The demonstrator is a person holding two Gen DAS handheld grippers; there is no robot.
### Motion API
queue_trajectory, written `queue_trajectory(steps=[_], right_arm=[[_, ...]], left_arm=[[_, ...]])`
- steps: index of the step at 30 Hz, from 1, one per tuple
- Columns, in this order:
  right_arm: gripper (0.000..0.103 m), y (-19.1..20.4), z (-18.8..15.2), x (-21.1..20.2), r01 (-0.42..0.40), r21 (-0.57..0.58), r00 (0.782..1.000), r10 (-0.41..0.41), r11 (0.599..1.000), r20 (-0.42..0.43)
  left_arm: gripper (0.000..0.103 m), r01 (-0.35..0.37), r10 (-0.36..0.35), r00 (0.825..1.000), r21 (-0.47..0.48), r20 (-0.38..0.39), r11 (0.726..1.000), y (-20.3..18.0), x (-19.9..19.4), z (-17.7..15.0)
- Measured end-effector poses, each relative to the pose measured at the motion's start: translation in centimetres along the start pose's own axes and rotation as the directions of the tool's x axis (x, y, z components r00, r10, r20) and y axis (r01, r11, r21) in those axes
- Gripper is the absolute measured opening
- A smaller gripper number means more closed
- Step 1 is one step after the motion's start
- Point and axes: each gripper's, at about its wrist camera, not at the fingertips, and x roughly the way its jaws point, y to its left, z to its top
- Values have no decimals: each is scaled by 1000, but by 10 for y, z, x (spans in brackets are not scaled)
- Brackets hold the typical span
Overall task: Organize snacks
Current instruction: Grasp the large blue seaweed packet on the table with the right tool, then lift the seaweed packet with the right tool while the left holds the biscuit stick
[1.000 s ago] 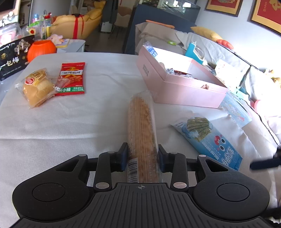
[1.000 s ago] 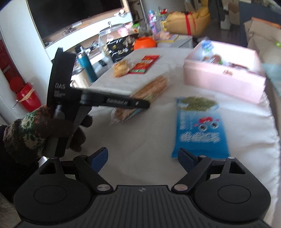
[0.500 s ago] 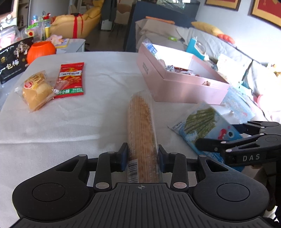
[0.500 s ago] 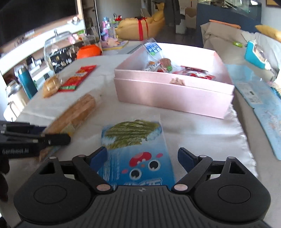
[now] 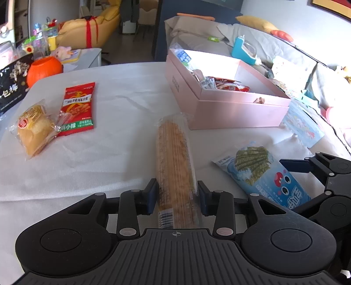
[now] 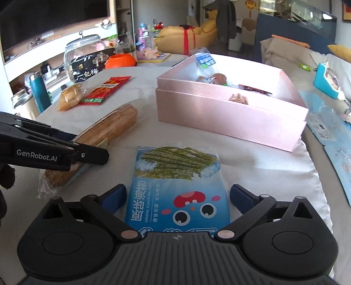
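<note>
left hand-held gripper (image 5: 176, 194) opening, flanks long clear-wrapped biscuit pack (image 5: 174, 166) | right hand-held gripper (image 6: 177, 197) opening, straddles glossy seaweed pouch (image 6: 178, 186)

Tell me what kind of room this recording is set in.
Most likely a home living room: a yellow sofa, a large dark screen above a shelf, and snacks around a pink box on a cloth-covered table.

A pale pink rectangular cardboard box (image 6: 230, 118) is seen on a white cloth (image 5: 114, 157). Green seaweed sticks and a red cartoon face are printed on a flat blue packet (image 6: 177, 193). A red-and-green foil sachet (image 5: 77, 107) is lettered white.
</note>
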Motion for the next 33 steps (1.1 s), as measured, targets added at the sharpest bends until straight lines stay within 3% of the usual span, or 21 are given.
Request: queue_trajectory(steps=[10,13,19,26,28,29,33], right_arm=[[103,2,5,2,21,28,999,-20,999,-32],[83,2,9,-5,43,30,999,-42,999,-30],[83,-11,12,-39,44,65,998,-47,997,45],[83,-37,23,-82,93,111,982,-109,989,154],[83,-44,35,-96,99,126,971,-124,987,206],[83,-48,42,-103,105,130,963,-134,986,235],[83,-60,70,-128,162,137,919,-200,977,340]], left_arm=[[42,21,-21,1000,-17,-15,1000,4,5,8],[42,38,-39,998,-14,-41,999,5,10,15],[37,37,-37,999,-9,-31,999,1,8,18],[37,38,-45,993,70,110,997,-24,-39,52],[27,62,-77,979,85,190,994,-28,-59,73],[11,79,-96,971,82,221,993,-29,-68,83],[12,69,-104,933,111,346,991,-35,-97,118]])
